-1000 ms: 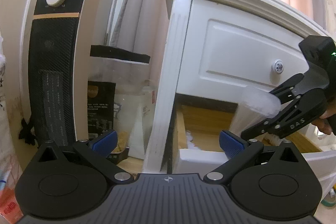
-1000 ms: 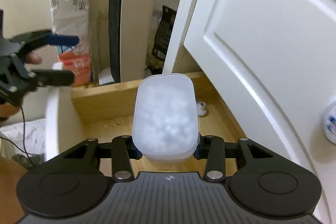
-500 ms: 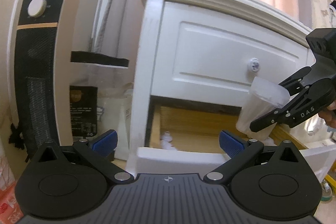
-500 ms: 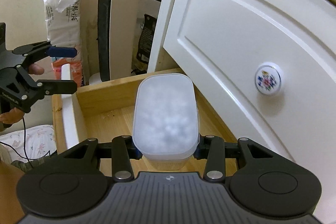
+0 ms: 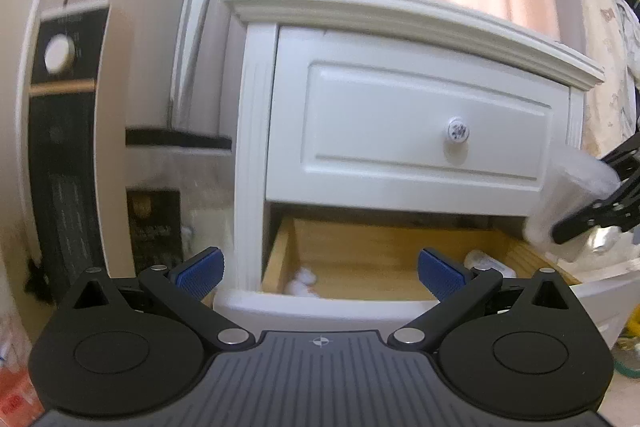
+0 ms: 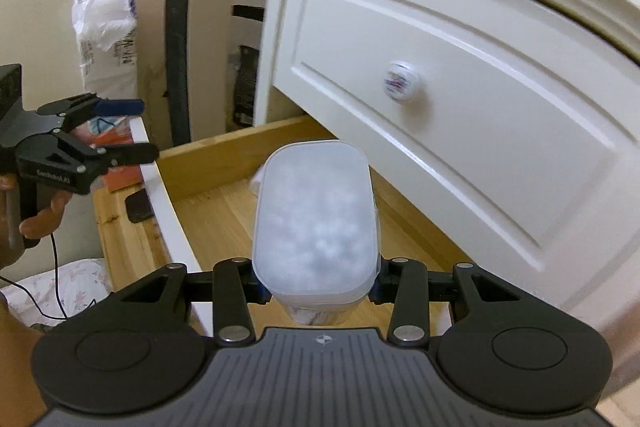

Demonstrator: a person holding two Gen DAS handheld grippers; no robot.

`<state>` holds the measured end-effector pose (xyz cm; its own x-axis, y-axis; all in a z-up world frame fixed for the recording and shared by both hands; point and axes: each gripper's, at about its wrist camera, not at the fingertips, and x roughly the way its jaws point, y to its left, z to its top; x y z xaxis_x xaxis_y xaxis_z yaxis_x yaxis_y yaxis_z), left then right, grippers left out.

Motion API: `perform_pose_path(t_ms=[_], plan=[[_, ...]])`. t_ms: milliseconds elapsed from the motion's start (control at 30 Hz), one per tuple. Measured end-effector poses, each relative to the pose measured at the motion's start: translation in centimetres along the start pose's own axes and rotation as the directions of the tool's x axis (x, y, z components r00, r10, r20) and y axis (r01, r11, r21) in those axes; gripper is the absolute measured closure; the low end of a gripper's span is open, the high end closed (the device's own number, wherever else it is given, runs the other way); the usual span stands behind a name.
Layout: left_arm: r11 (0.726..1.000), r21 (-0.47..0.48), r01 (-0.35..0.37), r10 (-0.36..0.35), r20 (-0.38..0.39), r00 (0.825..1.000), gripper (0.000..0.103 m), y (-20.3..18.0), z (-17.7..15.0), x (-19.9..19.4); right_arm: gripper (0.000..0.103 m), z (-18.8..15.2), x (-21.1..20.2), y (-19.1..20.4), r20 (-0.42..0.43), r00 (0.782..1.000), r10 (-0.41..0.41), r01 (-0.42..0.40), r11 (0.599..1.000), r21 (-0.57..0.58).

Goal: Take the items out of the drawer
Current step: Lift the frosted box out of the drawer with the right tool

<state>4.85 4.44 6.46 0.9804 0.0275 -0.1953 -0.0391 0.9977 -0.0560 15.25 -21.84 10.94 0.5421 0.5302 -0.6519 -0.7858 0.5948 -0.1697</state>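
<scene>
Right gripper (image 6: 318, 283): jaws clamping a frosted container (image 6: 316, 219) above the open drawer (image 6: 224, 203).
Left gripper (image 5: 320, 271): jaws gaping wide, gripping nothing.
Room: white nightstand (image 5: 400, 115).

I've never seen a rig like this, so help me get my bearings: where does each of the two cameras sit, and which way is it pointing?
Left wrist: sits on the left gripper, facing the white bedside cabinet and its open wooden lower drawer; its blue-padded fingers spread open.
Right wrist: sits on the right gripper, above the drawer, shut on a frosted plastic container of white balls; the person's left hand shows.
Shared: cabinet, drawer, the floral white knob, and each other's gripper.
</scene>
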Motion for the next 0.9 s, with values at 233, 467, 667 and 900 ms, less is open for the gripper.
perform_pose_path(t_ms=[233, 467, 667, 900], plan=[[0.998, 0.015, 0.064, -0.063, -0.032, 0.997, 0.000, -1.9, -0.1, -0.3, 0.062, -2.6, -2.6, 0.0, -0.021, 0.997, -0.069, 0.069, 0.997, 0.019], [0.996, 0.033, 0.087, -0.087, -0.013, 0.996, 0.000, -3.4, -0.6, -2.0, 0.062, -4.5, -5.1, 1.5, -0.005, 0.994, -0.113, 0.113, 0.994, 0.003], [0.996, 0.034, 0.085, -0.085, 0.002, 0.996, 0.000, -3.6, -0.9, -4.1, 0.062, -6.2, -7.3, 3.4, 0.003, 0.991, -0.131, 0.131, 0.991, -0.010], [0.991, 0.056, 0.125, -0.125, -0.018, 0.992, 0.000, -4.4, -2.1, -6.1, 0.062, -9.0, -7.4, 5.5, -0.029, 0.992, -0.119, 0.120, 0.993, 0.020]])
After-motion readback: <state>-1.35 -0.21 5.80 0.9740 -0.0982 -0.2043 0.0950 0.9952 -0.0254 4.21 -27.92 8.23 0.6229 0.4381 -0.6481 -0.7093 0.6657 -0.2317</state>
